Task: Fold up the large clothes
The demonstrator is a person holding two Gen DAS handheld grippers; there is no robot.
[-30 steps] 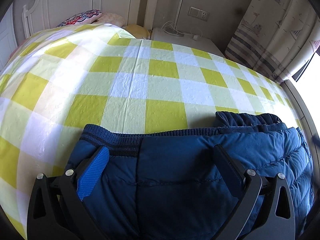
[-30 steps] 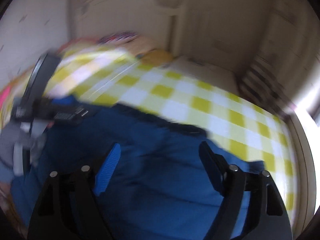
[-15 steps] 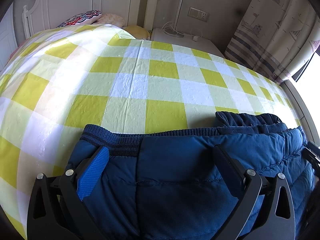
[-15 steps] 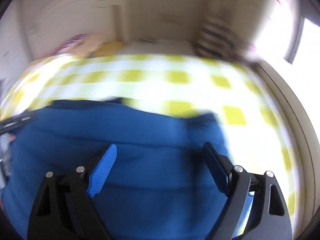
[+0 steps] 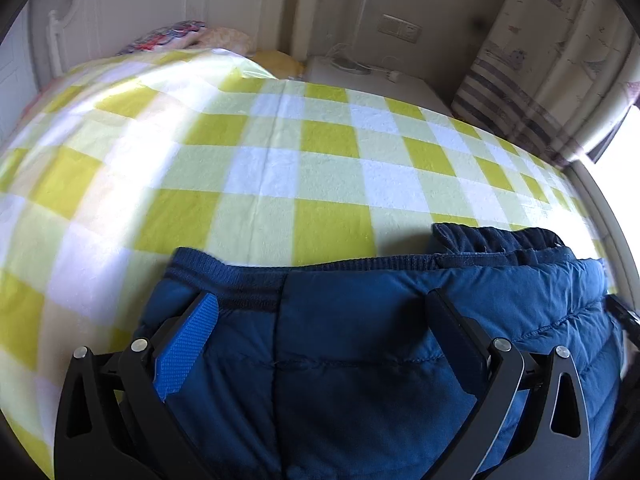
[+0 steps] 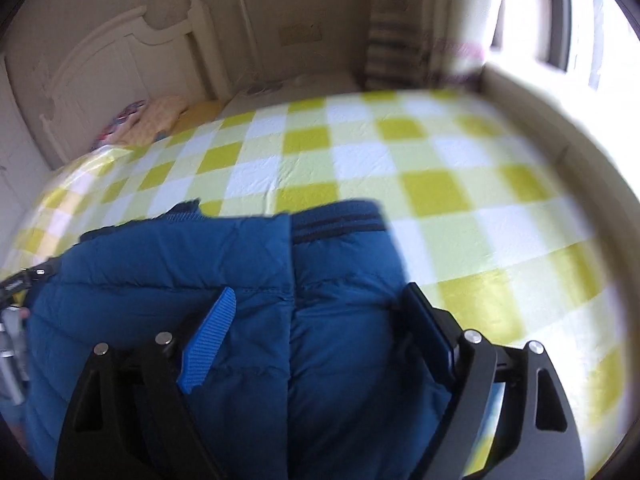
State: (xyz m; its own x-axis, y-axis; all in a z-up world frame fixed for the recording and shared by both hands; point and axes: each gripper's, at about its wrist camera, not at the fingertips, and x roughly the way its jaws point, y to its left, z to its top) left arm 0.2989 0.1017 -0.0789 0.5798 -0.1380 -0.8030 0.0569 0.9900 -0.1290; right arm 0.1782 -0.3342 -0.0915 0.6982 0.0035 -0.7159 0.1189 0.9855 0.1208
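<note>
A dark blue quilted jacket (image 5: 360,360) lies folded on the yellow-and-white checked bed cover (image 5: 280,168), its ribbed hem toward the headboard. My left gripper (image 5: 320,300) hovers over the jacket's left part, jaws wide open, pads not pressing. In the right wrist view the jacket (image 6: 140,272) shows a centre seam and a ribbed cuff. My right gripper (image 6: 318,292) stands over that seam near the right end, jaws closing slightly but still wide, with jacket fabric below and between the fingers and no pad pressing it.
The checked bed cover (image 6: 400,160) stretches beyond the jacket. A white headboard (image 6: 120,60) and pillows (image 5: 180,36) are at the far left. A nightstand (image 5: 360,76), a striped curtain (image 5: 520,80) and a bright window (image 6: 580,20) are at the back right.
The right gripper has swept sideways along the jacket and rolled, and now sits over the seam near the jacket's right end. The left gripper and jacket have stayed put.
</note>
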